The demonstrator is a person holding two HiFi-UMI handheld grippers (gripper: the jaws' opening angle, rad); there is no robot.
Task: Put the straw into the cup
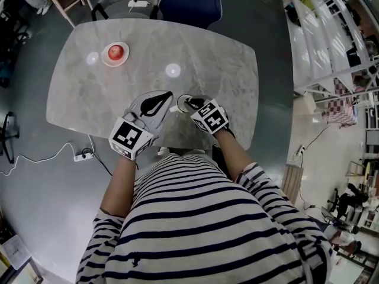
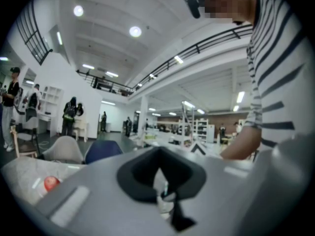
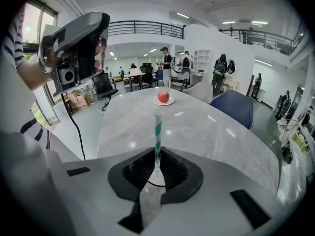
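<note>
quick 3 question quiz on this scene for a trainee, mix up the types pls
1. True or false: the apple sits on a plate.
2. Which holds the straw? A) left gripper B) right gripper C) neither
3. Fill in: the straw's stripes are white and ___.

Key: 1 true; 2 B; 3 teal.
</note>
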